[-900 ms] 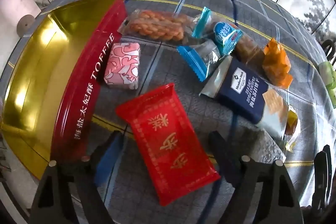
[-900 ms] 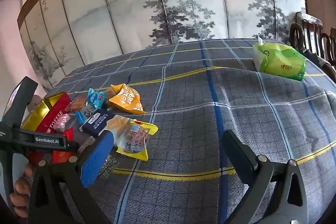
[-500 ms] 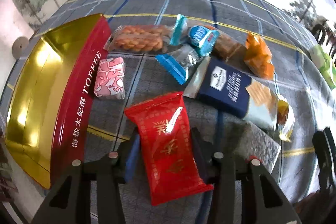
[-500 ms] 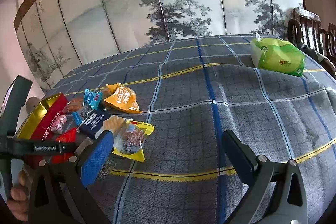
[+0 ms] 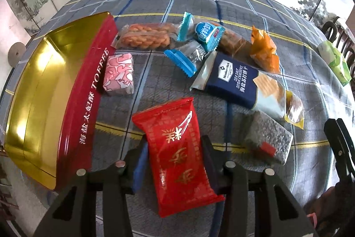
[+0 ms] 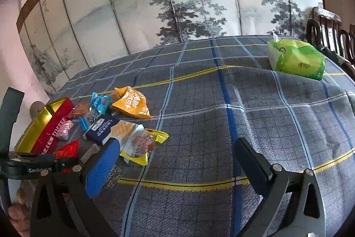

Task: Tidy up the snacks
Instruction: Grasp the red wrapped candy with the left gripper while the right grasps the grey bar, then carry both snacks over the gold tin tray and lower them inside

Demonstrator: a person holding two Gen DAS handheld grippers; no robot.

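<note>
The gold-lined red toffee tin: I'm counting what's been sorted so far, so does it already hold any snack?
No. The gold-lined red toffee tin shows only bare gold inside, and the pink wrapped sweet lies outside on the cloth.

Tablecloth (image 5: 155, 72) grey plaid, blue/yellow lines; tin (image 5: 33, 90) gold inside, red wall, white lettering; packet (image 5: 177, 152) red with gold print; candy (image 5: 118, 74) pink-white swirl; cracker pack (image 5: 230, 83) navy; tissue pack (image 6: 297, 59) green-white.

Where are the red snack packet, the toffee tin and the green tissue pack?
red snack packet (image 5: 177, 148): left wrist view, middle of its face
toffee tin (image 5: 86, 103): left wrist view, red side wall
green tissue pack (image 6: 297, 59): right wrist view, front face
</note>
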